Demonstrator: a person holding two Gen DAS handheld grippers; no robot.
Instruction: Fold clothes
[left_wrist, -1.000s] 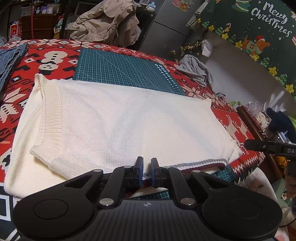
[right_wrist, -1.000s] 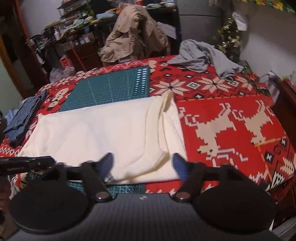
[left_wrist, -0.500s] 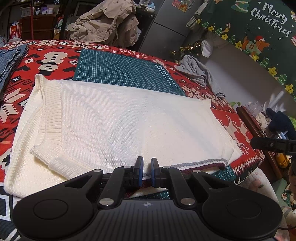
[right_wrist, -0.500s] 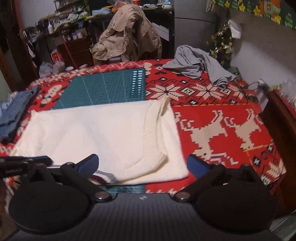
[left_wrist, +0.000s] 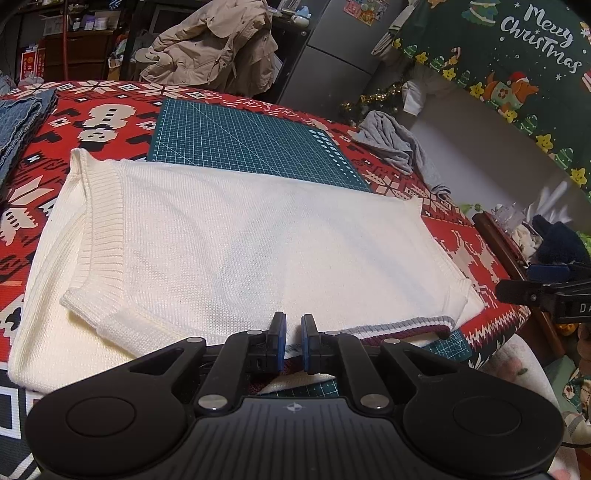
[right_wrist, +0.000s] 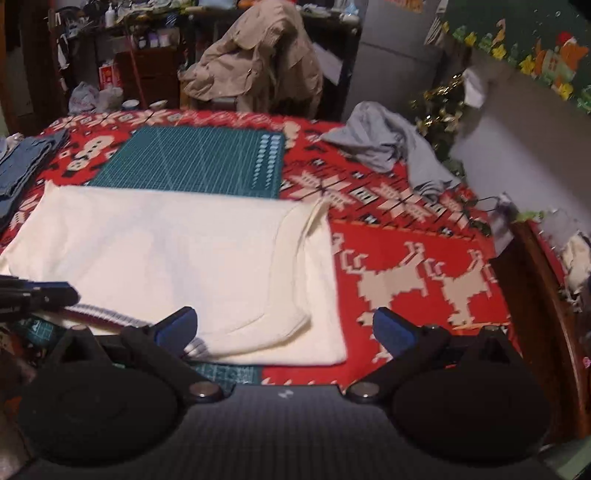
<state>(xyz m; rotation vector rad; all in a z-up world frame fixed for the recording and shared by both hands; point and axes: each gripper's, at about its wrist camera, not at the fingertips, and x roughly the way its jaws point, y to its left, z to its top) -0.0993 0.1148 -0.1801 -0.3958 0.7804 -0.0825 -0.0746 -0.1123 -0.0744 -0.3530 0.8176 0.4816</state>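
Observation:
A cream knitted sweater (left_wrist: 240, 240) lies folded flat on the red patterned tablecloth (right_wrist: 406, 236), its ribbed band at the left and a grey and maroon striped hem (left_wrist: 399, 328) showing at the near edge. My left gripper (left_wrist: 291, 332) is shut on the sweater's near edge, the blue pads almost touching. In the right wrist view it shows as a dark finger at the left edge (right_wrist: 37, 295). My right gripper (right_wrist: 284, 328) stands wide open just above the sweater's (right_wrist: 166, 251) near right corner, with nothing pressed between its pads.
A green cutting mat (left_wrist: 240, 144) lies beyond the sweater. A crumpled grey garment (right_wrist: 388, 144) sits at the far right, folded blue denim (right_wrist: 22, 162) at the far left. A beige jacket (left_wrist: 214, 48) hangs on a chair behind the table. A wooden edge (right_wrist: 546, 295) runs along the right.
My right gripper's jaws have spread wider and let go of the sweater. That hand has pulled back, risen a little and rolled. The left gripper has stayed put.

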